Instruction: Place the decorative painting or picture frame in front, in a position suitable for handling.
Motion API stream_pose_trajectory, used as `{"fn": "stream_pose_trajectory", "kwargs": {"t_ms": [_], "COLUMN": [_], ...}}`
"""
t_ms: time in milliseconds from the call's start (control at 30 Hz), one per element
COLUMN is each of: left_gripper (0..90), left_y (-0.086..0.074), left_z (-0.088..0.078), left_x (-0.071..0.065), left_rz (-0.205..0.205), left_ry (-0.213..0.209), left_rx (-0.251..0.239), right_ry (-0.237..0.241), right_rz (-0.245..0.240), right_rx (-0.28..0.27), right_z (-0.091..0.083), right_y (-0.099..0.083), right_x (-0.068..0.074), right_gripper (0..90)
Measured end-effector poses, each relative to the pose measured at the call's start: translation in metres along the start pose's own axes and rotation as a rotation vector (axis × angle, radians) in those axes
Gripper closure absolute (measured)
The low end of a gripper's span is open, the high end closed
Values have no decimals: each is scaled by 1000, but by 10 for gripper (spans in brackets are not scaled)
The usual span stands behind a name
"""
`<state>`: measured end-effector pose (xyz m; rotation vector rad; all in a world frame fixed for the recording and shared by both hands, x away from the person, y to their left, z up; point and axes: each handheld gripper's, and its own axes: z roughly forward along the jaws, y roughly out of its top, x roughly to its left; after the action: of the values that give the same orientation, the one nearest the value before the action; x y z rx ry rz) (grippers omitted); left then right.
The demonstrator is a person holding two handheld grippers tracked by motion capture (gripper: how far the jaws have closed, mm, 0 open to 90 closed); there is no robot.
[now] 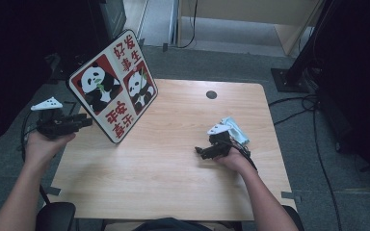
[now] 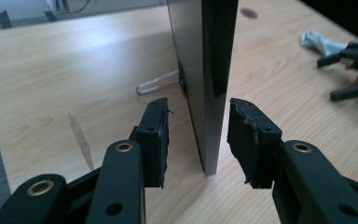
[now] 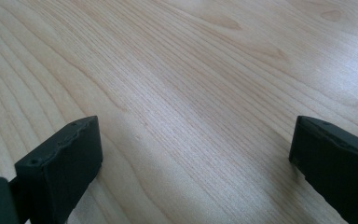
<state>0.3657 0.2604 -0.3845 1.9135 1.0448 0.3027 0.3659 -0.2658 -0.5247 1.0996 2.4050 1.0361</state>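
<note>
table (image 1: 173, 163): pale wood-grain top — smooth, with a soft sheen
panda board (image 1: 113, 84): printed glossy face; its edge (image 2: 209, 70) is dark and shiny
wire stand (image 2: 156, 83): thin bright metal
cloth (image 1: 235, 131): crumpled soft fabric
left gripper (image 2: 198, 140): matt black plastic — pads rough-edged

A red, white and black panda board (image 1: 113, 86) stands on the pale woodgrain table (image 1: 173, 163).

board (image 1: 113, 86) stands at surface (image 1: 173, 159) far-left corner | cloth (image 1: 236, 129) near right edge | right hand-held gripper (image 1: 202, 152) before cloth
</note>
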Motion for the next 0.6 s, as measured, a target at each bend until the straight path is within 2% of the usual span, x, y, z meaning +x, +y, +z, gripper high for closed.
{"fn": "stream_pose_trajectory", "kwargs": {"t_ms": [200,233,267,500,567,600], "left_gripper": [574,574,574,575,576,576], "left_y": [23,23,31,60,64,72], "left_z": [-4,-4,-3,-1,-1,-1], "left_x": [-1,-1,0,2,2,3], "left_rz": [20,20,27,36,33,36], "left_ry": [3,3,9,10,10,10], "left_rx": [-8,-8,-3,0,-5,-3], "right_ry": [0,1,1,1,1,0], "right_rz": [0,0,0,2,1,1], "right_rx": [1,1,0,2,2,1], "right_z": [0,0,0,0,0,0], "right_y": [0,0,0,0,0,0], "right_x": [0,0,0,0,0,0], "right_gripper": [25,25,25,25,25,25]}}
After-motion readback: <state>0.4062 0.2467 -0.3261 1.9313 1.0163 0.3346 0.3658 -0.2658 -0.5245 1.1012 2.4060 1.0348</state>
